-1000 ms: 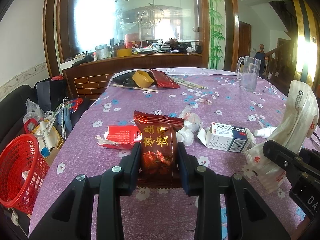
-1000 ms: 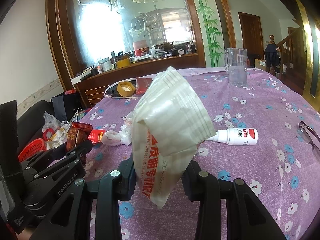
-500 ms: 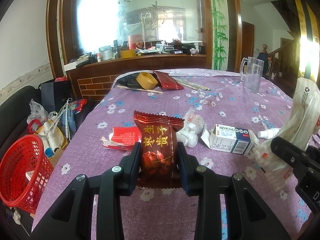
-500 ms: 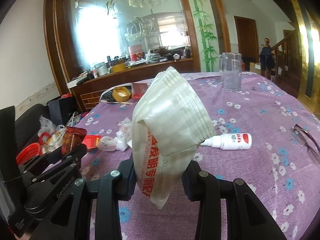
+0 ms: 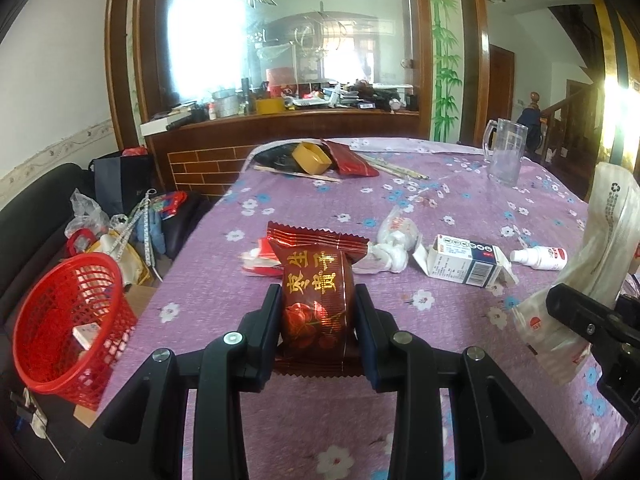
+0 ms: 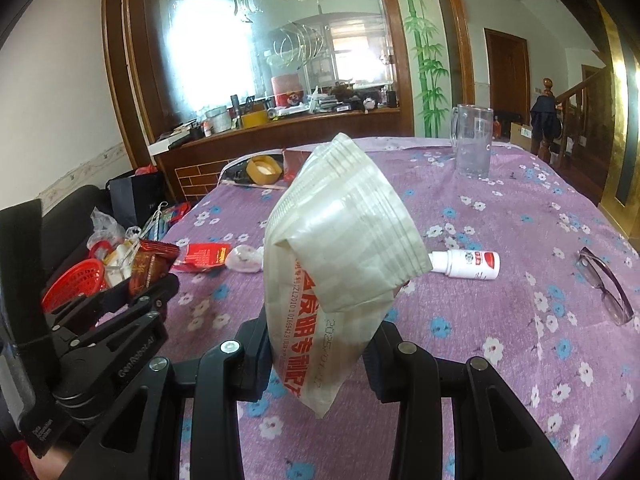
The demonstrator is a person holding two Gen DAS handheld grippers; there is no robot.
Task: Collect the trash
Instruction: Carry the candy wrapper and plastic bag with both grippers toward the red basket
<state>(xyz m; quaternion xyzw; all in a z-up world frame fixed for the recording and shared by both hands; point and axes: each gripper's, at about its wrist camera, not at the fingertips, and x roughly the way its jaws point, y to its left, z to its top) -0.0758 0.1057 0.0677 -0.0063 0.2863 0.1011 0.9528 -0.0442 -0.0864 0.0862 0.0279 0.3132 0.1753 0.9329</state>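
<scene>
Bare counter (image 6: 500, 220) lay open on the right, up to the far glass mug (image 6: 472, 140). Left, the carton (image 5: 468, 266), wadded tissue (image 5: 390, 248) and spray bottle (image 6: 468, 264) crowded the middle.

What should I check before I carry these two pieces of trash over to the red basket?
1. Left hand-held gripper shut on the dark red snack packet: ok.
2. Right hand-held gripper shut on the sleeve of paper cups: ok, though it is pinched only near its lower end.
3. Red basket upright with room: ok, one small box inside.
4. Basket beside the table's left edge, below the purple tablecloth: ok.
5. Remaining trash: not ok; medicine box, crumpled tissue and red wrapper lie on the table.
6. Basket's footing: cannot tell.
</scene>
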